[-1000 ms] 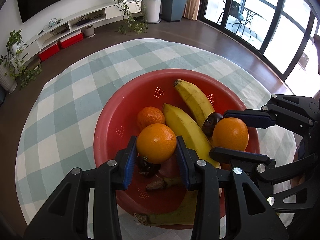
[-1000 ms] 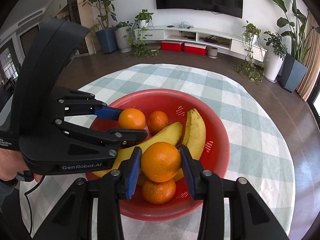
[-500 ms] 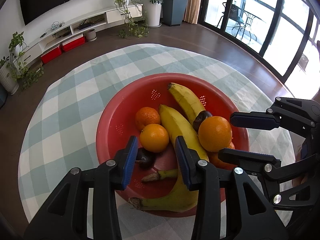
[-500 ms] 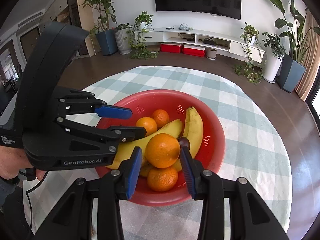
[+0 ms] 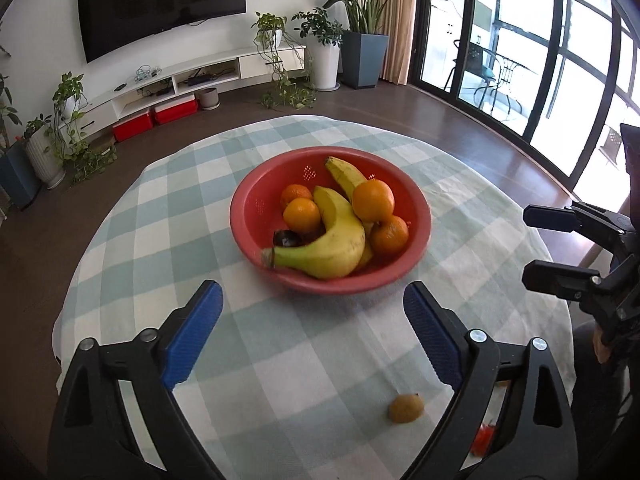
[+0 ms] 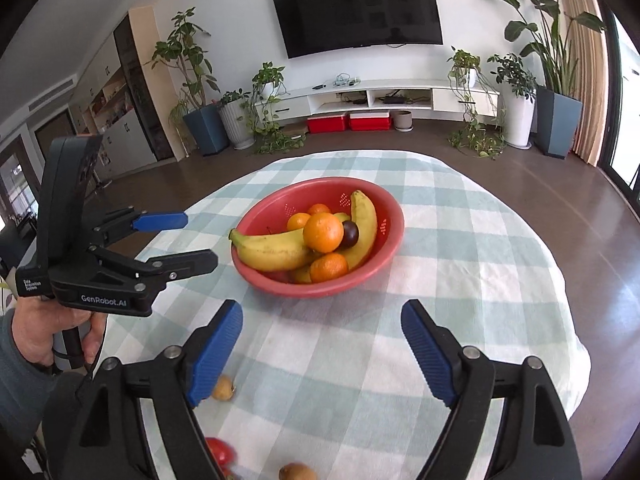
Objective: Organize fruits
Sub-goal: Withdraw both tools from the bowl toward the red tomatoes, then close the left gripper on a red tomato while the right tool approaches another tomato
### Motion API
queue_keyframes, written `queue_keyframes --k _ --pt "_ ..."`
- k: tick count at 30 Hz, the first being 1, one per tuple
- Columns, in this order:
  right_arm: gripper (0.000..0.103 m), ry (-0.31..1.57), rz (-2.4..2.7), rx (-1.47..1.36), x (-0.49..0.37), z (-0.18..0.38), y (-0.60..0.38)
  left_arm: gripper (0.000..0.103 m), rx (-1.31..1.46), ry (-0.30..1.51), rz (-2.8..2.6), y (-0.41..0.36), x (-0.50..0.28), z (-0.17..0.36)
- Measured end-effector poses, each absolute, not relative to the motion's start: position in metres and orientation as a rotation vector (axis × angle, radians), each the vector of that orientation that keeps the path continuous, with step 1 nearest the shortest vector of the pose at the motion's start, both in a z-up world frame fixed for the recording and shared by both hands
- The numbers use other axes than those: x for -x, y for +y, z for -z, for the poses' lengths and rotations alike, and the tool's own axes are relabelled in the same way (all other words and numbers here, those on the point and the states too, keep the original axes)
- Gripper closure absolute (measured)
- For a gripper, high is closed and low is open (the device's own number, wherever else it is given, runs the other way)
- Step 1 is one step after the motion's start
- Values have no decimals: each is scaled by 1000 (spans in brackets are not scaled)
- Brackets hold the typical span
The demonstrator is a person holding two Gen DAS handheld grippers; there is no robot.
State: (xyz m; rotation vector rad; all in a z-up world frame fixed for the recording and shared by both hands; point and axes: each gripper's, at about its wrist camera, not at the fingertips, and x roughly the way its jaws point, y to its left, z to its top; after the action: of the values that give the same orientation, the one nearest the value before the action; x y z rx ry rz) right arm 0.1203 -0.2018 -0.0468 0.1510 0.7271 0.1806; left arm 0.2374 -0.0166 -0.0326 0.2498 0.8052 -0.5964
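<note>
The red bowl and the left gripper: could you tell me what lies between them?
Only bare checked tablecloth lies between the red bowl and the left gripper, seen in the left wrist view.

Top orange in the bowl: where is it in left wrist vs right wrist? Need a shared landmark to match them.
Left wrist: the top orange sits right of centre in the red bowl, against the far banana.
Right wrist: the top orange sits mid-bowl, just left of a dark plum.
Shared landmark: the TV on the far wall.
</note>
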Motion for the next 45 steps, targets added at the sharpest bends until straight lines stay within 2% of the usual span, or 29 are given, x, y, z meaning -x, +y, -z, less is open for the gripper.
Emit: queue_keyframes --k 9,14,21,22,24,26,35,38,45 --pt "14 766 -148 -278 -59 71 -207 7 -185 848 609 9 -143 60" --pt "14 765 -150 -223 -40 82 -192 7 -198 882 645 -2 -95 82" --pt "20 763 -148 -207 -31 84 -189 8 -222 886 680 -24 -81 95" --pt "21 765 -148 -211 -30 85 -190 10 -227 885 681 -26 -82 95" --pt "24 764 -150 -220 -30 85 -192 24 -228 892 694 -30 -86 96" --pt "24 757 -151 -225 -31 85 -193 43 -233 911 699 -33 -90 97" --pt "24 764 -167 -223 -30 86 -193 45 -260 946 719 -47 -96 103" --pt "24 765 -169 -225 -30 86 -193 51 -265 963 716 -48 -100 105" --pt "24 774 -175 -214 -29 87 -190 53 -287 985 715 -51 -102 111"
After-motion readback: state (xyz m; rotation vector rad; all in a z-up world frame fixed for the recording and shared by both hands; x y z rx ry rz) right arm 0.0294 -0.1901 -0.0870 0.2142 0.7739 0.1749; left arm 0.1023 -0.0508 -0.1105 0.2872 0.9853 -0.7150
